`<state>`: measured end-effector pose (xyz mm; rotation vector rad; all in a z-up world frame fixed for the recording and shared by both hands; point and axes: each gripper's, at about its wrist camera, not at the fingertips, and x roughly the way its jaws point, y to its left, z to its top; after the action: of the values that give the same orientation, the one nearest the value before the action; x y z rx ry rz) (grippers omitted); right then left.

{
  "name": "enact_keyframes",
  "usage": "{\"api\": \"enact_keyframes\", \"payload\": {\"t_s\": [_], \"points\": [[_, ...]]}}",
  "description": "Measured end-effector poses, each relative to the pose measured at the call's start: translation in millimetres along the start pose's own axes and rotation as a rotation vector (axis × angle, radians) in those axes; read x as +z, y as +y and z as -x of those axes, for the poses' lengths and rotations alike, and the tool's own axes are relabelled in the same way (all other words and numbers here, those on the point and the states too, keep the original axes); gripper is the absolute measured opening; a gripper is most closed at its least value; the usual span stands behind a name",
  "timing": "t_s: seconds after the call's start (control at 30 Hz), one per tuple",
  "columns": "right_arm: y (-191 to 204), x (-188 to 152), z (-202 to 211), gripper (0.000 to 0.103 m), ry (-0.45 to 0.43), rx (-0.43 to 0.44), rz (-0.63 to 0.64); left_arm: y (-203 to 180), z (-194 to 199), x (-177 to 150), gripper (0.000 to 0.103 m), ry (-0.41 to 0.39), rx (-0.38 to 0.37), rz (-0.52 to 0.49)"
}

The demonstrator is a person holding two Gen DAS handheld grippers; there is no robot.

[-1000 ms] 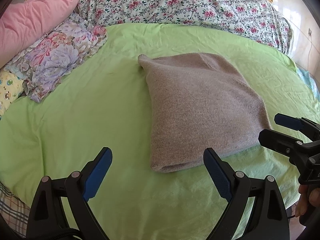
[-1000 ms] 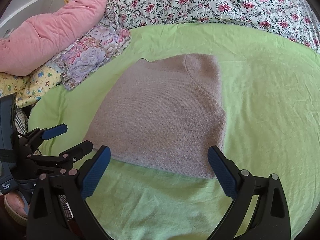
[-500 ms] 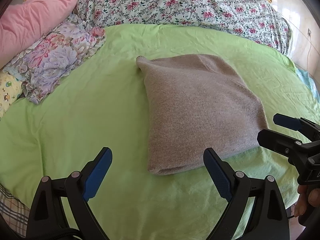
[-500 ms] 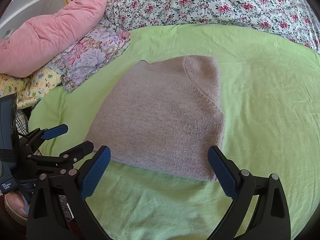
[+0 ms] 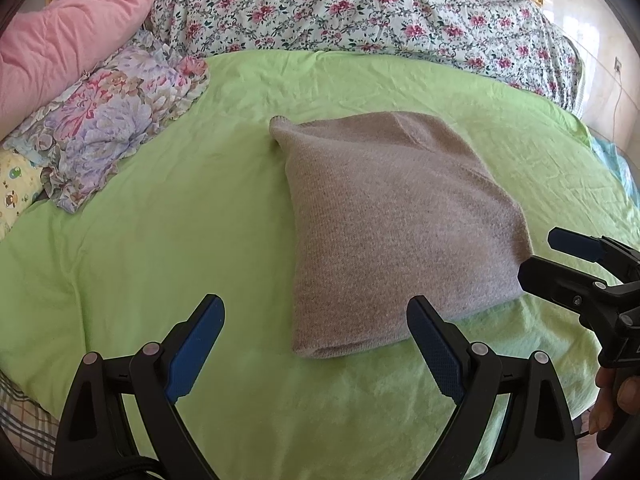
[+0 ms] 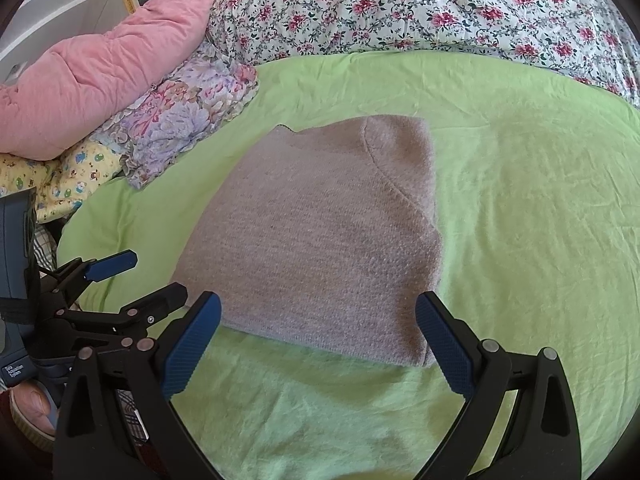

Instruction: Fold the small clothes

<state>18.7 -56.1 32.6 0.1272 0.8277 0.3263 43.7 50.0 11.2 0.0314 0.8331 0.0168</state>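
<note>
In the left wrist view, the fisheye rim cut off the corners, and the bases of the left gripper point(image 5: 316, 332) ran out of frame at the bottom. Only part of the right gripper point(image 5: 560, 256) showed at the right edge, with a few fingertips of a hand point(image 5: 612, 400) below it, the rest hidden. The left gripper's blue-padded fingers point(image 5: 196, 344) stood wide apart, holding nothing, above the green sheet point(image 5: 160, 240). The folded sweater point(image 5: 400, 220) lay flat in the middle of the sheet, its near edge between and just beyond the pads, untouched. The right gripper's tips were parted beside the sweater's right corner; contact could not be told.

In the right wrist view, the right gripper point(image 6: 318, 328) also had its fingers point(image 6: 444, 344) spread wide and empty, the sweater point(image 6: 320, 232) lying just ahead of them on the sheet point(image 6: 520, 200). The left gripper point(image 6: 136, 276) entered from the left, partly hidden behind the right one, its tips parted near the sweater's left corner. A pink quilt point(image 6: 112, 64) and floral bedding point(image 6: 440, 4) lay behind.
</note>
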Motion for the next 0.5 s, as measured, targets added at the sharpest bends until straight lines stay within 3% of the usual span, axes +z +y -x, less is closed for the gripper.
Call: {"api": "enact_keyframes", "payload": {"t_s": [0.5], "points": [[-5,6,0,0.098,-0.007,-0.006,-0.012,5,-3,13,0.093,-0.004,0.001,0.011]]}}
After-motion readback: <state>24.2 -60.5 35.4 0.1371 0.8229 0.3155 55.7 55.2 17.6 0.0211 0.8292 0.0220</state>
